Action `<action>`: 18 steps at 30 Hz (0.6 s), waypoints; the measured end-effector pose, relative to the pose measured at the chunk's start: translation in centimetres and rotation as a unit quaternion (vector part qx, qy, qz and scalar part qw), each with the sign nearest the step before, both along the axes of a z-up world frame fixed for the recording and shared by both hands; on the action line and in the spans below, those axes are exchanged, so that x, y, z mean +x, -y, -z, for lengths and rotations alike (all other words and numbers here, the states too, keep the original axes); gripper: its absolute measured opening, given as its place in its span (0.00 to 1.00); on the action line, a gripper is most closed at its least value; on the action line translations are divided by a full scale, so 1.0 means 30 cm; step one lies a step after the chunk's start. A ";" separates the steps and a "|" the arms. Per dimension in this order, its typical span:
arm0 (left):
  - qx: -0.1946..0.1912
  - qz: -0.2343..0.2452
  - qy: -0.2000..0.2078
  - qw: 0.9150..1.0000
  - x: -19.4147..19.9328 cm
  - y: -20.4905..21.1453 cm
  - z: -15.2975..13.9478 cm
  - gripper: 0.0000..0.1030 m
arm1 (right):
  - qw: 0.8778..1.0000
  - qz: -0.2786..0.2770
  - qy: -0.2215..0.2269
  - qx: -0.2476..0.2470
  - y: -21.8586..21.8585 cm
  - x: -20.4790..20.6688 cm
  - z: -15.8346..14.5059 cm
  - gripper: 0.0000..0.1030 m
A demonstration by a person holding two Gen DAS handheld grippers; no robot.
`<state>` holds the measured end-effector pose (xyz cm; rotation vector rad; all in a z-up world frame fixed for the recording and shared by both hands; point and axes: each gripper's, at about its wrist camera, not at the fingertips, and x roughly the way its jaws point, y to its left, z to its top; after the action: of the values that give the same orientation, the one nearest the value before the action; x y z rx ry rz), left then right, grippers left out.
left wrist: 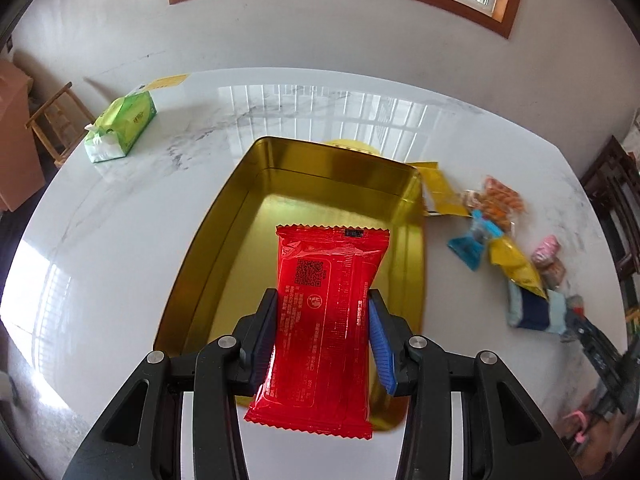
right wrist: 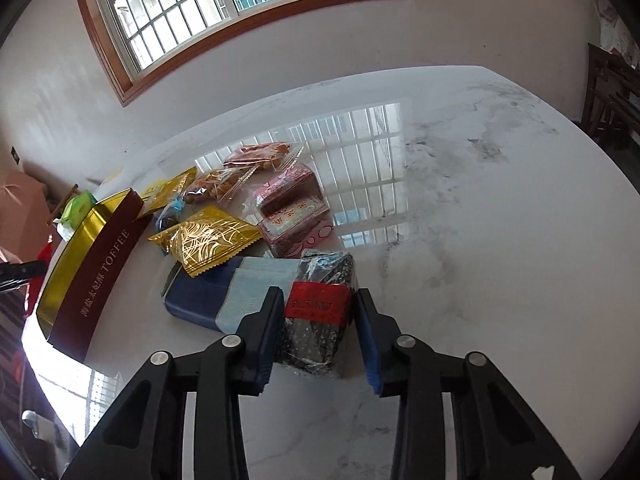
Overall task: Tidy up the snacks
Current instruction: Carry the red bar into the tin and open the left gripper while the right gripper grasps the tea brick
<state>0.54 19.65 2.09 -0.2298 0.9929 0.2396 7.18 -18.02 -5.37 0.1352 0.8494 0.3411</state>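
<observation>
Left gripper (left wrist: 323, 334) jaws pinching red packet (left wrist: 320, 320), long axis forward, directly over gold tin (left wrist: 240, 208). Right gripper (right wrist: 318, 334) jaws spread, straddling dark packet (right wrist: 320, 316) on counter (right wrist: 500, 240).

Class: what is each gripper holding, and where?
Left gripper clamps the red packet by its long sides. Right gripper straddles the dark packet, apparently not gripping.

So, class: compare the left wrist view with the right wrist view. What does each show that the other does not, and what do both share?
Only the left wrist view shows the left tongs shut on a red snack packet, held above the tin's bare gold floor.

Only the right wrist view shows the right tongs open around a dark speckled packet with a red label, and the tin's TOFFEE lettering.

Both show the gold tin, the green tissue pack, the snack pile and the marble table.
</observation>
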 end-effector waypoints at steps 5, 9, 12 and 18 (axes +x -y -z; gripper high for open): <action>0.000 -0.013 -0.010 1.000 0.050 -0.062 0.043 0.42 | 1.000 -0.007 -0.005 0.021 0.024 0.002 0.000 0.27; 0.007 -0.013 -0.023 1.000 0.089 -0.080 0.077 0.42 | 0.999 -0.005 -0.009 0.035 0.044 0.003 0.000 0.26; 0.015 -0.008 -0.027 1.000 0.123 -0.082 0.097 0.42 | 0.999 -0.005 -0.007 0.035 0.050 -0.003 -0.001 0.25; 0.014 -0.008 -0.038 0.999 0.199 -0.089 0.126 0.42 | 0.999 0.006 -0.005 0.033 0.082 -0.014 -0.002 0.25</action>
<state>6.50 22.33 -1.70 -0.2045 1.0618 0.2788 6.75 -20.47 -5.30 0.2032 0.8470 0.3583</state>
